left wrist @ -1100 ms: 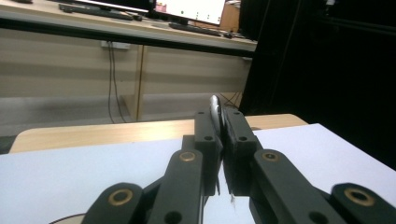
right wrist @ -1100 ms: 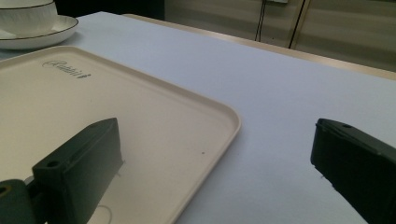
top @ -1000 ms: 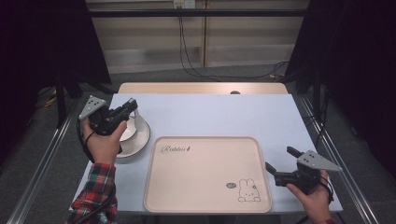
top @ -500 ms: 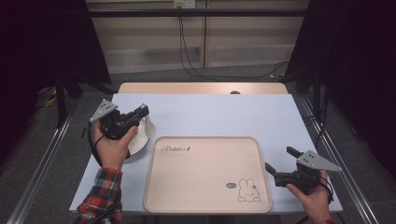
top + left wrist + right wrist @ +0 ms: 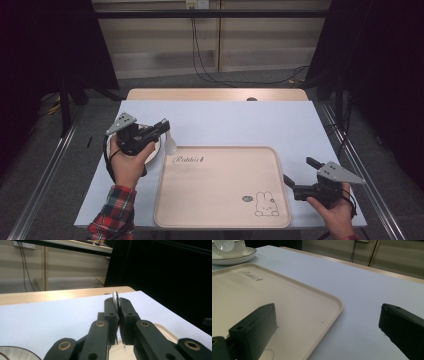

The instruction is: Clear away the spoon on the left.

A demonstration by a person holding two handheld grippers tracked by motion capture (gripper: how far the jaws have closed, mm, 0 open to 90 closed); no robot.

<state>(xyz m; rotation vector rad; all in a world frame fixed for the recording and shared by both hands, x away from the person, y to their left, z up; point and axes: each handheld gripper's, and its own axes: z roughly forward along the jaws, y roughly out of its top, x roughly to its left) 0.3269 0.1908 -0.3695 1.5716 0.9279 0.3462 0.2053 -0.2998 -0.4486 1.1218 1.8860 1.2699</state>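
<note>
My left gripper [image 5: 163, 126] hovers over the white saucer [image 5: 153, 150] at the table's left, just off the tray's far-left corner. It is shut on a metal spoon [image 5: 171, 144], whose bowl hangs below the jaw tips. In the left gripper view the spoon's thin handle [image 5: 115, 297] stands pinched between the jaws of the left gripper [image 5: 118, 300]. A cream tray [image 5: 165, 200] with a rabbit drawing lies at the table's middle. My right gripper [image 5: 299, 170] rests open at the tray's right edge, and the tray rim [image 5: 337, 305] passes between the jaws of the right gripper [image 5: 328, 315].
A white cup on the saucer [image 5: 229, 257] stands beyond the tray's far corner in the right gripper view. The table [image 5: 240, 125] has a pale blue top with a wooden strip at its far edge. Metal rails run along both sides, and cables hang behind.
The left hand has carried the spoon to the right and slightly down, from the saucer's outer side toward the tray's corner. The right hand has kept still.
</note>
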